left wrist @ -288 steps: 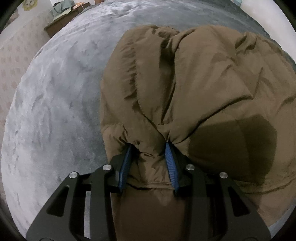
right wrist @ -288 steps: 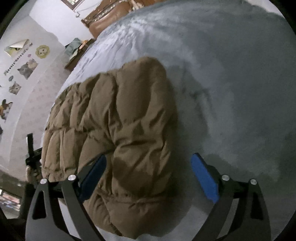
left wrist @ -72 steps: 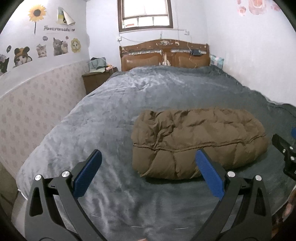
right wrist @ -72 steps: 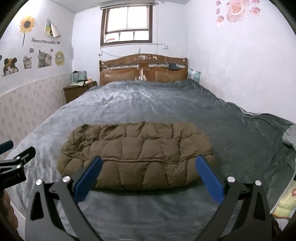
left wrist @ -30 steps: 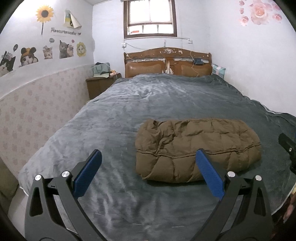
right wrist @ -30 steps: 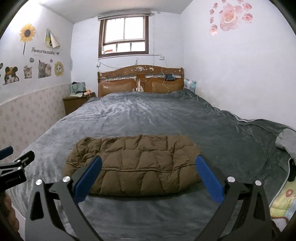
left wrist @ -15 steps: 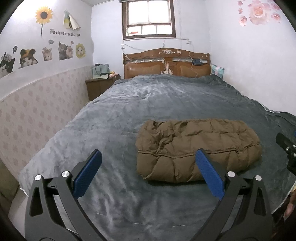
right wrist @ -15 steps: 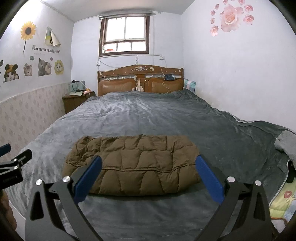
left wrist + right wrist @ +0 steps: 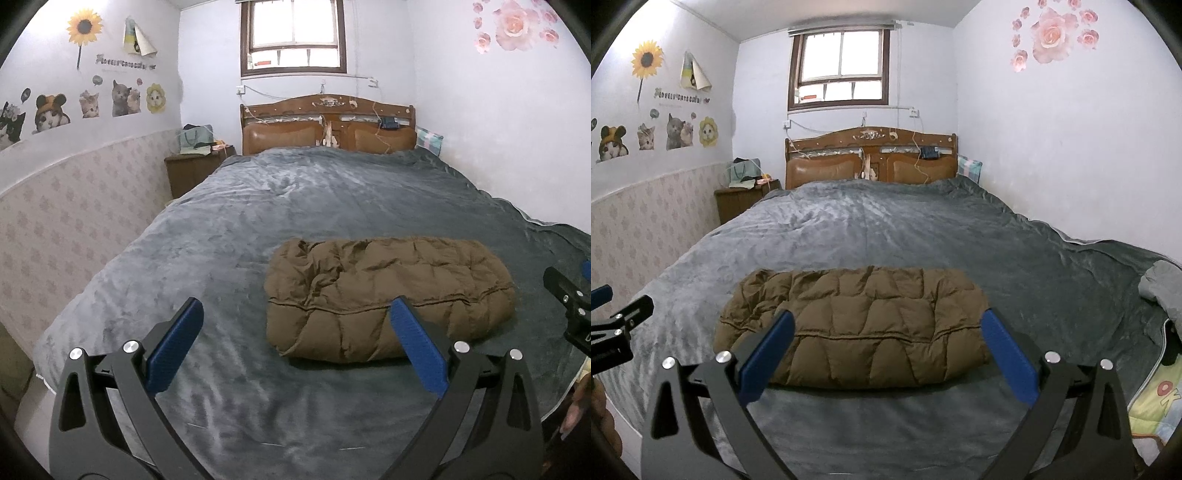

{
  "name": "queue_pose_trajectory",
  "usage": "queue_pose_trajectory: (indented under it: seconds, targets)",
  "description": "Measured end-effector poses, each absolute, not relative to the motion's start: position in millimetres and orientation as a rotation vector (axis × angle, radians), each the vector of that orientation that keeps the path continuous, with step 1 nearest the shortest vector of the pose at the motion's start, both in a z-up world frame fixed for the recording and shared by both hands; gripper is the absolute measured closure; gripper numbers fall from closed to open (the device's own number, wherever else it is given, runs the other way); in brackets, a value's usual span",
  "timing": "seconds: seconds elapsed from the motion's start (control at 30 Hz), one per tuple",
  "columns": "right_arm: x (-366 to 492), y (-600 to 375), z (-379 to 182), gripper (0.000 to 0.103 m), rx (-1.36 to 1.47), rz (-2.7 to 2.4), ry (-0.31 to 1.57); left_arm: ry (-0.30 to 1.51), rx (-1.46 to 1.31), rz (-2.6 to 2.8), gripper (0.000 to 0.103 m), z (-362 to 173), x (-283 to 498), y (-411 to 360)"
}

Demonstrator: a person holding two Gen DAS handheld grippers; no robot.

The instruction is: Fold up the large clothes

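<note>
Two pairs of tongs, the left tongs (image 9: 295,350) and the right tongs (image 9: 886,350), hang with jaws spread wide, gripping nothing, above the near edge of a bed (image 9: 886,229). One folded brown puffer jacket (image 9: 849,328) lies flat on the grey blanket near the foot of the bed. Its long axis runs side to side across the bed, parallel to the wooden headboard (image 9: 871,155). A folded seam crosses its near face. The jacket's left end looks crumpled; its right end is rounded.
</note>
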State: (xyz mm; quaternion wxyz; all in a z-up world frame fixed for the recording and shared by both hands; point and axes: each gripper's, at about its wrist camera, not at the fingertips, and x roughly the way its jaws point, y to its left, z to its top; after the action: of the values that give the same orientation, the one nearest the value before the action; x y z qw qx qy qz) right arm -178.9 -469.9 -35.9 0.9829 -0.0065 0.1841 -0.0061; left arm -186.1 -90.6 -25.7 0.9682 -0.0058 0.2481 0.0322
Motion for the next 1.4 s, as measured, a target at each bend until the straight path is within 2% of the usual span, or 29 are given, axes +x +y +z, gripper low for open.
queue_pose_trajectory:
  seconds: [1.4]
  targets:
    - [-175.9, -475.8, -39.9, 0.002, -0.016, -0.009, 0.38, 0.518, 0.004, 0.051, 0.003, -26.8, -184.4, -96.6]
